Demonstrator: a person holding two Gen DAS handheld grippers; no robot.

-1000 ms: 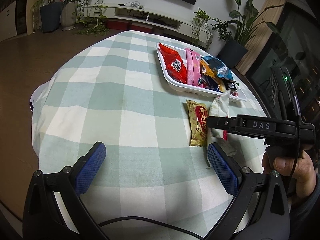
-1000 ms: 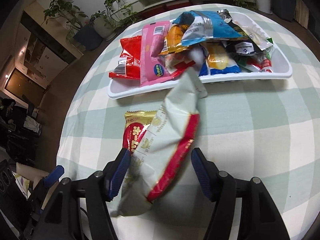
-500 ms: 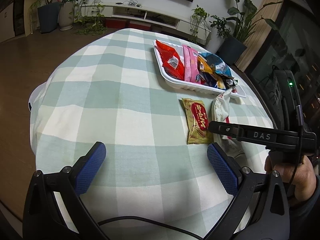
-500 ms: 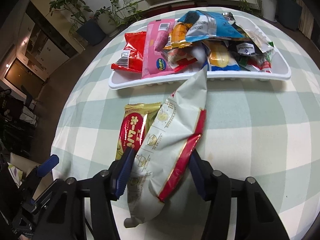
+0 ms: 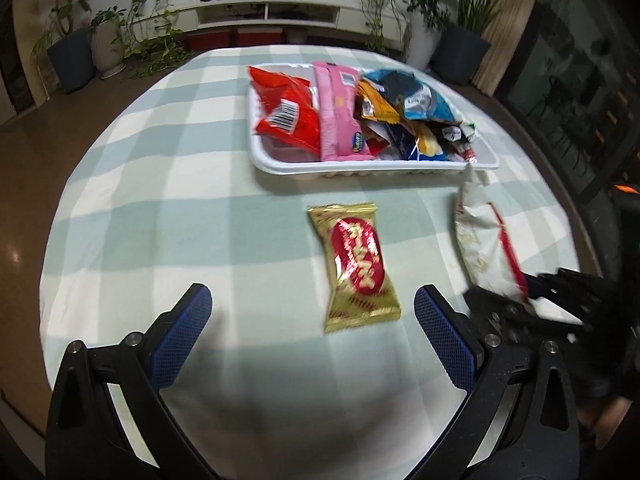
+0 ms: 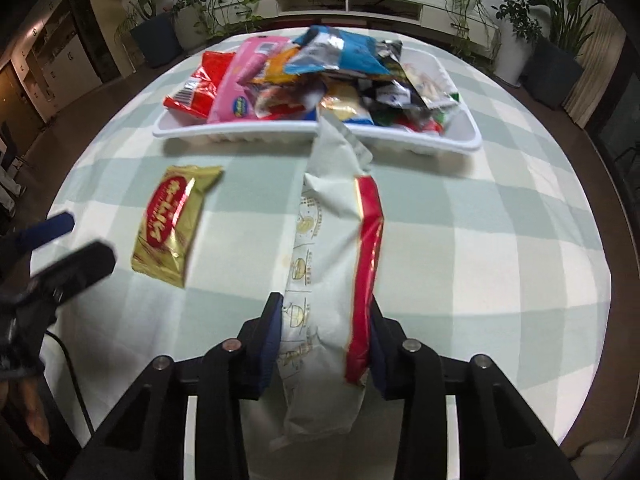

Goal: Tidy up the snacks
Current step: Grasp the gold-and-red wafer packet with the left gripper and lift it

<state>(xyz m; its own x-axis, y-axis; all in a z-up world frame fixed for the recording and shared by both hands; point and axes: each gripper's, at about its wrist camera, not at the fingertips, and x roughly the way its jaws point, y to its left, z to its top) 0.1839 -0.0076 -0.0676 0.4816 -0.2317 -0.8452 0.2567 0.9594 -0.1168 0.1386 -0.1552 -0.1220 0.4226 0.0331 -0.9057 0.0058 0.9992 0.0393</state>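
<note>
A white tray (image 5: 360, 168) piled with several snack packets sits at the far side of the checked table. In front of it lie a gold and red packet (image 5: 358, 268) and a long white bag with a red edge (image 6: 332, 240). My right gripper (image 6: 325, 312) is closing on the near end of that bag, and both pads touch its sides. The bag's far tip reaches the tray rim (image 6: 240, 134). My left gripper (image 5: 312, 300) hovers open just short of the gold packet (image 6: 172, 224), touching nothing. Each gripper appears blurred at the edge of the other's view.
The round table carries a pale green and white checked cloth (image 5: 160, 208) that falls away at the edges. Potted plants (image 5: 72, 52) and a low white cabinet (image 5: 280, 12) stand beyond it. A person's hand (image 6: 28, 408) holds the left gripper.
The right jaws have narrowed onto the white bag. The left gripper has shifted right, so the gold packet now lies straight ahead of its fingers. Both views have rolled.
</note>
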